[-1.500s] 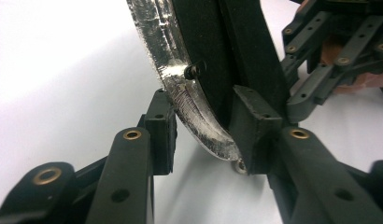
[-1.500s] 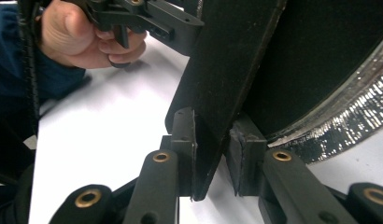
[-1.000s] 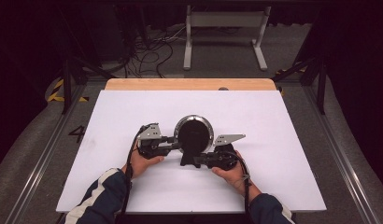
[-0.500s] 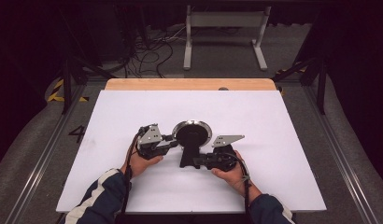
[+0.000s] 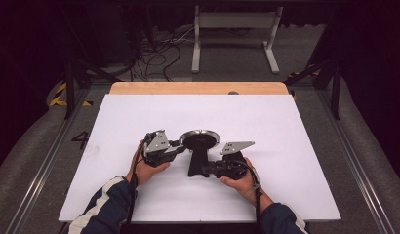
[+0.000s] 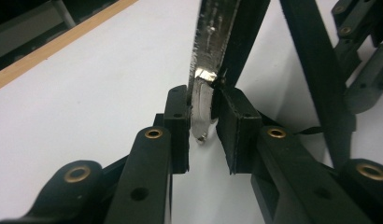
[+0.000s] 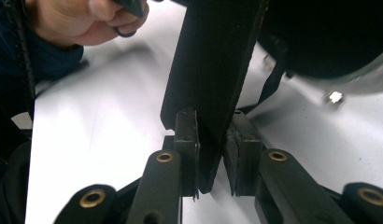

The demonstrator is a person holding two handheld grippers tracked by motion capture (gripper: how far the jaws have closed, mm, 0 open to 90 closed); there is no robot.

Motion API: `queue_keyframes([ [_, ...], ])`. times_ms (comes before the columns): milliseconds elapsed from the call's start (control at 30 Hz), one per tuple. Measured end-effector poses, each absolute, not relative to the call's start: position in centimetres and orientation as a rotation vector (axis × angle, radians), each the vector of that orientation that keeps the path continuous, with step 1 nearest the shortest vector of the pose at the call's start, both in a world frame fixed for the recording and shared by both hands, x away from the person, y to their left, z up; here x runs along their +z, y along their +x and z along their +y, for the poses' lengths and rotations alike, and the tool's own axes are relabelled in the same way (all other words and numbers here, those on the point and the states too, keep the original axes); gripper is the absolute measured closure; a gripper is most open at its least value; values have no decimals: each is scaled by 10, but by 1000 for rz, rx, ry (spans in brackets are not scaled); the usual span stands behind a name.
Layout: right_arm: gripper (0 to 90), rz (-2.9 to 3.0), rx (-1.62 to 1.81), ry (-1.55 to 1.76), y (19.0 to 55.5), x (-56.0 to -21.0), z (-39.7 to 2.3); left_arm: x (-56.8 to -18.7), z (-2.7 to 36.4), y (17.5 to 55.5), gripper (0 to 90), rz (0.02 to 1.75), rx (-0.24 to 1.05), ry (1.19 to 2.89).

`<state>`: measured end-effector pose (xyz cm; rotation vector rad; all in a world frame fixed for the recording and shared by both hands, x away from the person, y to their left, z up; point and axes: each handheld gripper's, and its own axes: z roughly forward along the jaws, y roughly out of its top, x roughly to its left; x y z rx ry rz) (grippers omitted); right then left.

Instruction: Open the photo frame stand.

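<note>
Grippers meet over a white table [image 5: 286, 146] in the high view; left gripper [image 5: 174, 148] grips the steel rim of a small black pan [image 5: 200, 140], right gripper [image 5: 206, 169] its handle [image 5: 196, 161]; left gripper view: both pads clamp the shiny rim [image 6: 202, 100]; right gripper view: pads pinch the flat black handle [image 7: 210, 88], with the left hand [image 7: 82, 18] beyond.

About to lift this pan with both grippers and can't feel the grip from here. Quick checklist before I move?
1. Left gripper on the pan rim: ok, pads either side of the metal edge.
2. Right gripper on the black handle: ok, handle sits between the pads.
3. Grip firm enough: cannot tell.
4. Pan level: not ok, it looks tilted.
5. White table around pan free: ok.
</note>
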<state>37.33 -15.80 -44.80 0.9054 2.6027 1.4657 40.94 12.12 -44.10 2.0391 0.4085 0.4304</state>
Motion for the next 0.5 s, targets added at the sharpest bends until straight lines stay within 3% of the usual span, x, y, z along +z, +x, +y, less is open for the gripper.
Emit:
queue_keyframes([
  [500, 762, 2606, 1443, 899, 372, -449, -157, -441, 120, 408, 747, 397, 465, 2047],
])
